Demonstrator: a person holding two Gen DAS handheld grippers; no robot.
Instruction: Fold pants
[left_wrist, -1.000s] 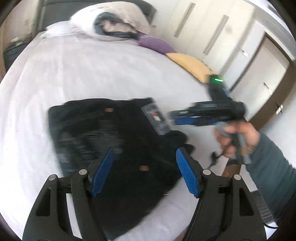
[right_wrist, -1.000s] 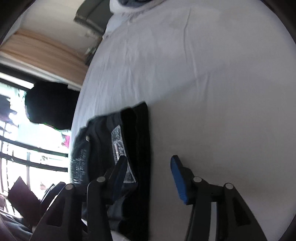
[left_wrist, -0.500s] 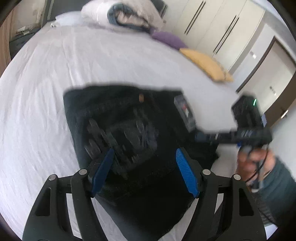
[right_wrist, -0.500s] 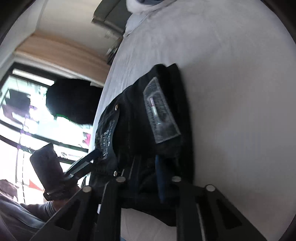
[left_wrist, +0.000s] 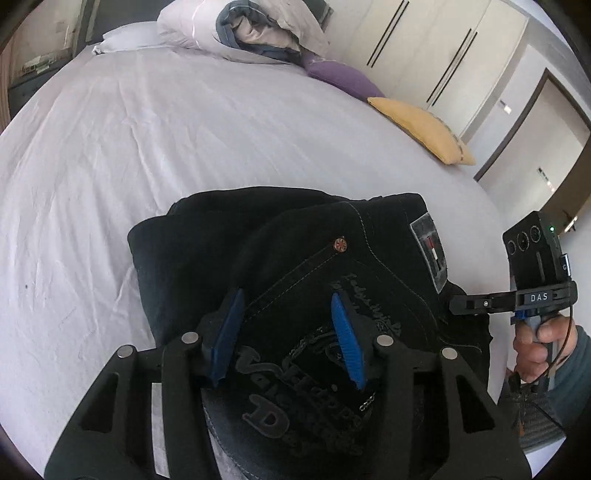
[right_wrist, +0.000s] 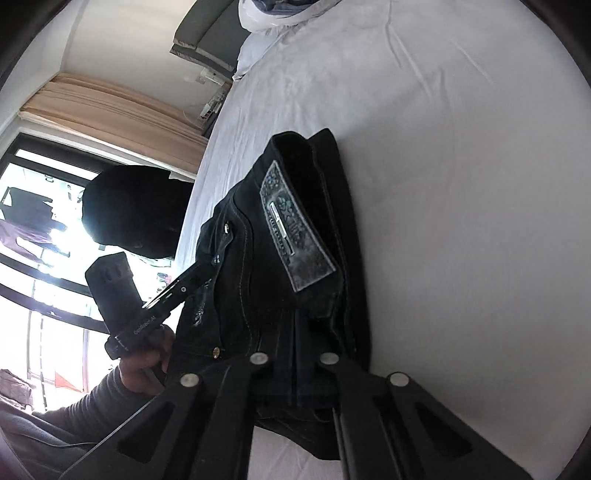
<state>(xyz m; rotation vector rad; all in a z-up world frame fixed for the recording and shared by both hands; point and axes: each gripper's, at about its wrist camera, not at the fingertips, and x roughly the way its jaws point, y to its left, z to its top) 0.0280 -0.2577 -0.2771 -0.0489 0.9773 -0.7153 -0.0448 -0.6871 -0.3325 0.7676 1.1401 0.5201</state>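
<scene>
The black jeans lie folded in a thick bundle on the white bed, waistband patch at the right side. My left gripper is open, its blue pads just over the embroidered back pocket. My right gripper is shut on the jeans' waistband edge near the grey patch. In the left wrist view its fingers reach into the bundle's right edge. In the right wrist view the left gripper shows at the bundle's left side.
The white sheet stretches beyond the jeans. Pillows and a rolled duvet lie at the headboard, with a purple cushion and a yellow cushion. Wardrobe doors and a room door stand at the right. A window is at the left in the right wrist view.
My right gripper moved onto the jeans' waistband edge and shut on it. My left gripper came down close over the back pocket, still open but with a narrower gap.
</scene>
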